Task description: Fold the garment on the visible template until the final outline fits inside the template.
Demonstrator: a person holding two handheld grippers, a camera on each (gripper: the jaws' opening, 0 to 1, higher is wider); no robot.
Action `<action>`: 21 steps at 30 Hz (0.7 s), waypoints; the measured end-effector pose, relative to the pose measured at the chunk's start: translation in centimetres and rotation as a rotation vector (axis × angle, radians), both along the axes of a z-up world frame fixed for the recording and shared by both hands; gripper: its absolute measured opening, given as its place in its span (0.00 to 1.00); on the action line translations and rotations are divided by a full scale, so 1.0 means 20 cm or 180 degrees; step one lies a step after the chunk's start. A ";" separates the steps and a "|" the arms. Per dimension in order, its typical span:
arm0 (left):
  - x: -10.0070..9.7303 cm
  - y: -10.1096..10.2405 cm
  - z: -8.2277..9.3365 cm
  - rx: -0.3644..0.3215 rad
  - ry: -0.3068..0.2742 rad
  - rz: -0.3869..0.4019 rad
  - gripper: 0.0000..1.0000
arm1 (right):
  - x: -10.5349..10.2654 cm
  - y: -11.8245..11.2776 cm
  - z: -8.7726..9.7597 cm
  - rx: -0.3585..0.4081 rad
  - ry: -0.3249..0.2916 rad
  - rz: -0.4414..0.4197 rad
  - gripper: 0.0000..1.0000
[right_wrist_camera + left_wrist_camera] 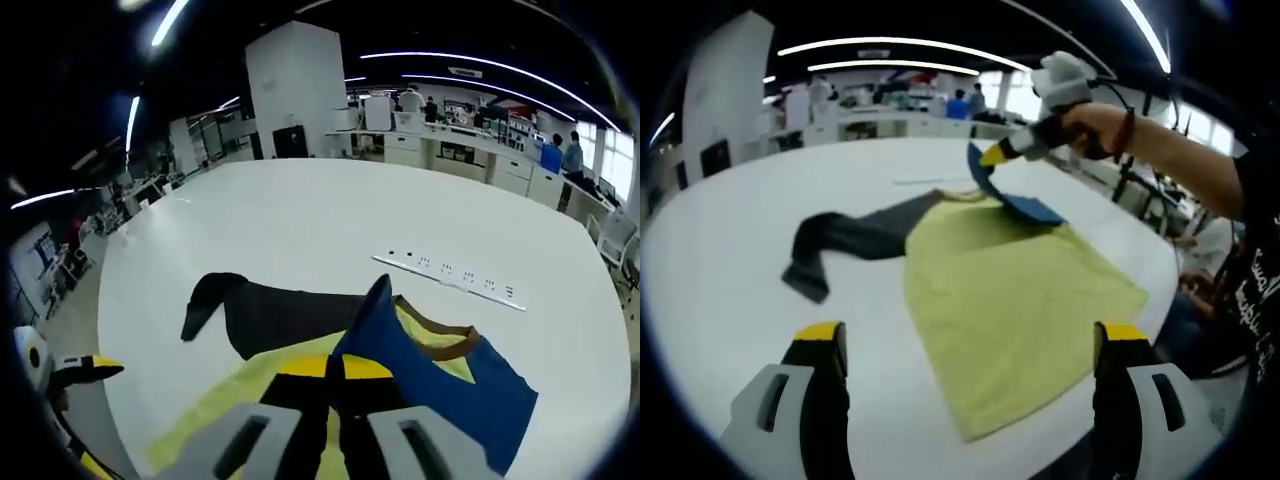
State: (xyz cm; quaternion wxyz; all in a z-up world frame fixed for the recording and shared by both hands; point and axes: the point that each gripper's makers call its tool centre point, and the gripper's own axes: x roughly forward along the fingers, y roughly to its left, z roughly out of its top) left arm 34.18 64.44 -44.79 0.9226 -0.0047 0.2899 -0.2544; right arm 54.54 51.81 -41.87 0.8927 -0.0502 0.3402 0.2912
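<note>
**Right gripper lifts a corner of the blue cloth over the yellow sheet**

Nearest in the left gripper view, the left gripper (970,345) hangs above the table (730,250) with its yellow-tipped jaws spread wide and nothing between them. Just beyond lies the yellow sheet (1015,295), flat on the white top, one corner reaching toward the camera and another toward the table's right edge. Past it, the garment's dark sleeve (840,240) stretches left from under the sheet and bends down to a cuff. At the sheet's far edge the blue cloth (1025,205) rests partly on the yellow, and the right gripper (985,160), held by a gloved hand (1065,85), pinches its raised corner.

In the right gripper view, the right gripper (335,368) has its jaws pressed together on that blue cloth (440,385), whose corner stands up in a peak above the tips. A brown collar band (440,335) shows beside it, with the sheet (250,385) beneath and the sleeve (265,310) running left. Farther off a white power strip (450,273) lies on the table (300,210). The left gripper (85,372) shows at the left edge. No writing is readable on the table's things.
</note>
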 end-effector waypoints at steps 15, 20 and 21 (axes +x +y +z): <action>0.00 0.00 -0.01 0.0013 0.0021 0.0000 0.99 | -0.11 0.19 -0.02 -0.0031 0.0001 0.0324 0.00; -0.01 0.01 -0.02 0.0015 0.0035 0.0003 0.99 | -0.14 0.23 -0.05 -0.0084 0.0018 0.0415 0.00; -0.01 0.01 -0.02 0.0015 0.0037 0.0006 0.99 | -0.15 0.24 -0.06 -0.0095 0.0017 0.0428 0.00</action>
